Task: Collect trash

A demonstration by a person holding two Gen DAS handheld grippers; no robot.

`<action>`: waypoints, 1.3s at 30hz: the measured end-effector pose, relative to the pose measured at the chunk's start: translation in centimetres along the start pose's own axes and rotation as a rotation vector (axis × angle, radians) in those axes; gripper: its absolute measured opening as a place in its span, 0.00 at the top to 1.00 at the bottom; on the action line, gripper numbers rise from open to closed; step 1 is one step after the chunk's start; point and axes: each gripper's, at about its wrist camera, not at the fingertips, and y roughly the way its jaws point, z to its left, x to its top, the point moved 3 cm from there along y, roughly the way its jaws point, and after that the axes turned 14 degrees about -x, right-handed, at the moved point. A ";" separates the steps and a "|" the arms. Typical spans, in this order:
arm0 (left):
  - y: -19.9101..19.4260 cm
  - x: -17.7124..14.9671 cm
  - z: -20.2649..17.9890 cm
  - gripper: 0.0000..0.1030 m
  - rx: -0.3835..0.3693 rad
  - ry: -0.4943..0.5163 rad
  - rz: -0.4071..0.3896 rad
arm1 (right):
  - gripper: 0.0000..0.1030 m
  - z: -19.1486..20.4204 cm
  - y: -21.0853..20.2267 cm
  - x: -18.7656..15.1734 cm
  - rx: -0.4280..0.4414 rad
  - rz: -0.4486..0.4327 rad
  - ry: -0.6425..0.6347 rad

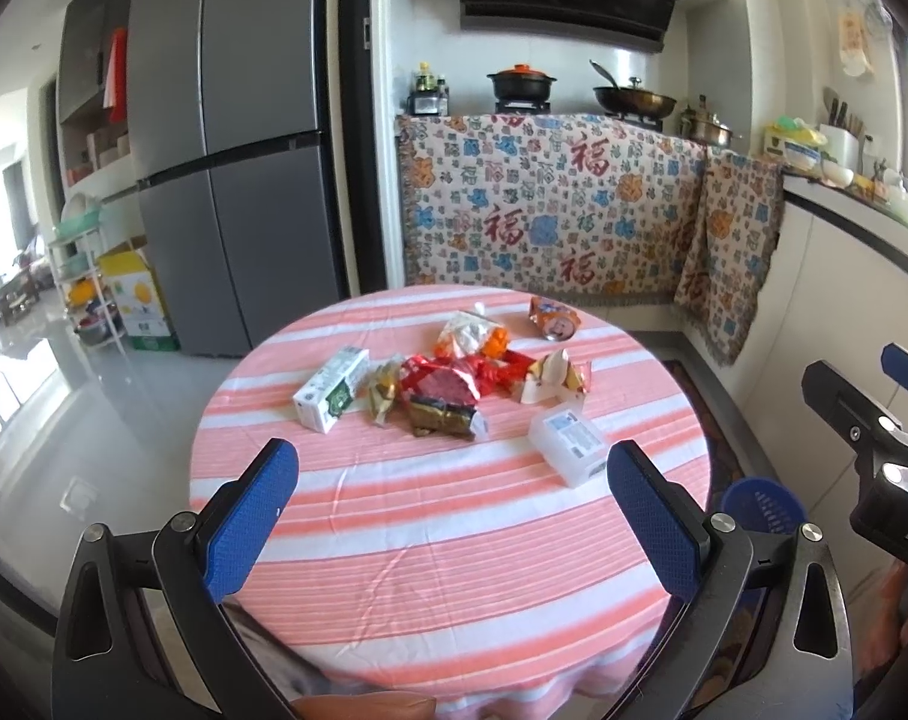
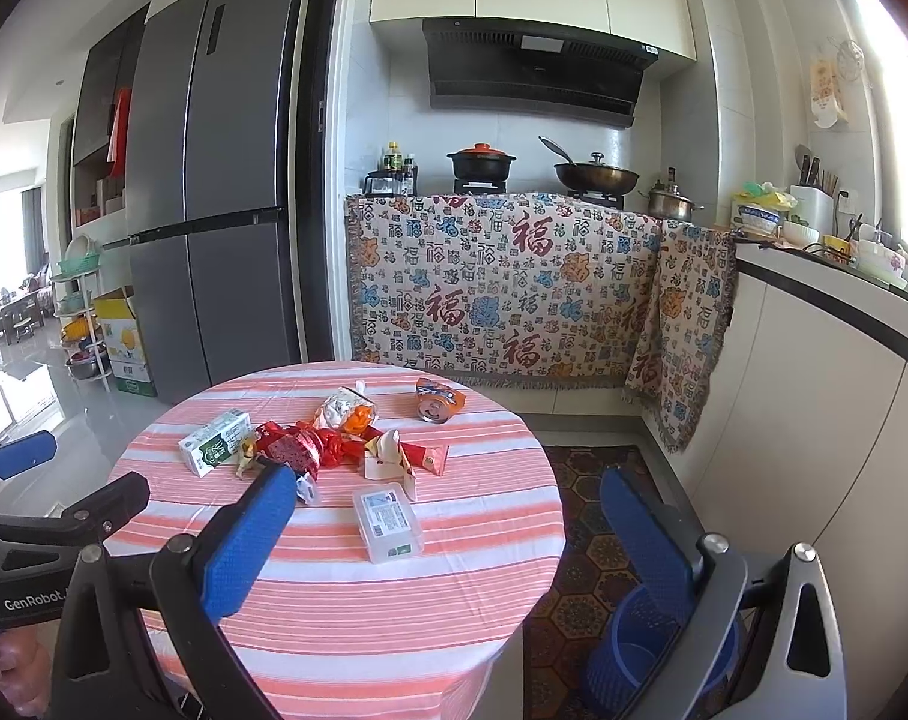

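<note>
A round table with a pink striped cloth point(image 1: 454, 540) point(image 2: 345, 600) holds a pile of trash: a white and green carton point(image 1: 330, 387) point(image 2: 213, 441), red wrappers point(image 1: 447, 381) point(image 2: 297, 444), a dark gold wrapper point(image 1: 444, 417), an orange pouch point(image 1: 472, 333) point(image 2: 348, 411), a crushed orange can point(image 1: 553, 317) point(image 2: 438, 399), a torn cream wrapper point(image 1: 553, 378) point(image 2: 393, 456) and a clear plastic box point(image 1: 571, 444) point(image 2: 387, 522). My left gripper point(image 1: 454, 516) is open and empty over the table's near side. My right gripper point(image 2: 447, 546) is open and empty, right of the left one.
A blue mesh bin point(image 2: 652, 654) point(image 1: 763, 504) stands on the patterned rug point(image 2: 598, 480) right of the table. A grey fridge point(image 1: 231, 144) stands at the back left. A cloth-draped stove counter point(image 1: 550, 204) with pots runs behind, and a white counter point(image 2: 844, 360) along the right.
</note>
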 end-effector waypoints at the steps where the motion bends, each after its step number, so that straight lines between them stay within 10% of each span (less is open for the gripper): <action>1: 0.0 0.0 -0.1 0.00 -0.001 0.001 0.001 | 0.00 0.0 0.0 0.0 -0.001 0.000 -0.001; 39: 0.4 0.7 -0.1 0.00 0.000 -0.005 0.001 | 0.00 -0.5 0.3 0.4 -0.002 -0.020 0.003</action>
